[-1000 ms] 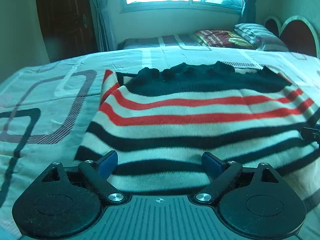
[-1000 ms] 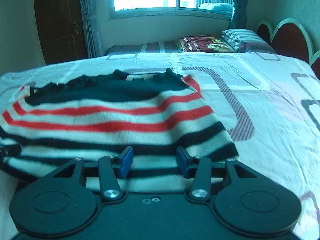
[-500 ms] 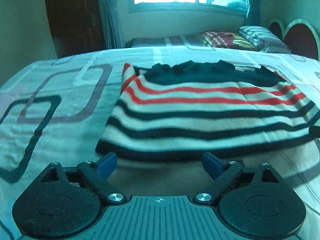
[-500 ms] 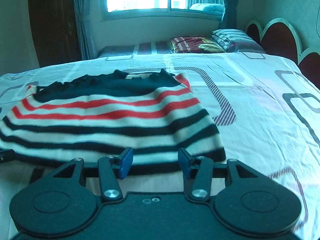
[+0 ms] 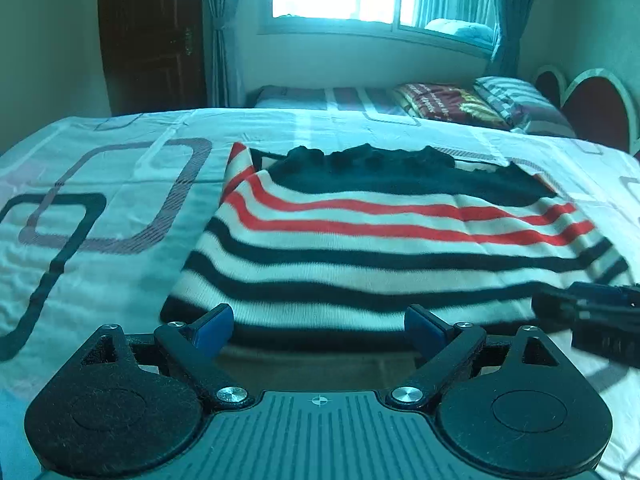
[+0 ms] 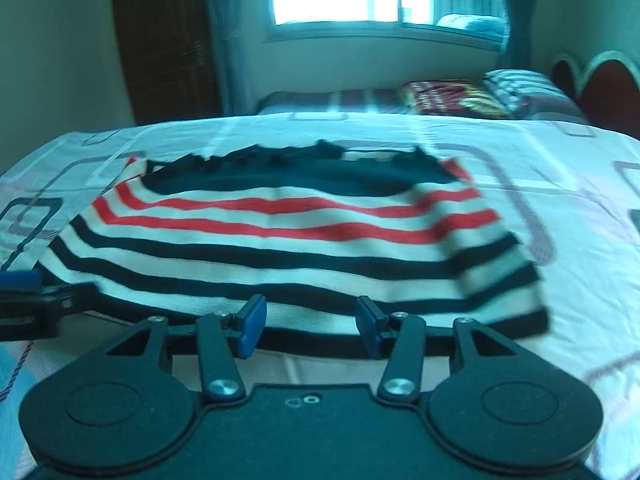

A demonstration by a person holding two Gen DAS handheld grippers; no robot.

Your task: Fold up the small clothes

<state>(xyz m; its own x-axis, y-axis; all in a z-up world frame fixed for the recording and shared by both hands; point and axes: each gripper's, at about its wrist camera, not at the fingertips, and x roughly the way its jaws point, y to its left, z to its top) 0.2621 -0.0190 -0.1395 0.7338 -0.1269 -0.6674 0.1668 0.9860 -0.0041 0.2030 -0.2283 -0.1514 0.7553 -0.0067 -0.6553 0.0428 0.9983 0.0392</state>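
A striped sweater (image 5: pixel 384 240) lies spread flat on the bed (image 5: pixel 112 216), its dark hem nearest both cameras. The left gripper (image 5: pixel 320 326) sits just before that hem with fingers wide apart, holding nothing. The right gripper (image 6: pixel 310 328) (its view somewhat blurred) is likewise spread and empty at the hem.
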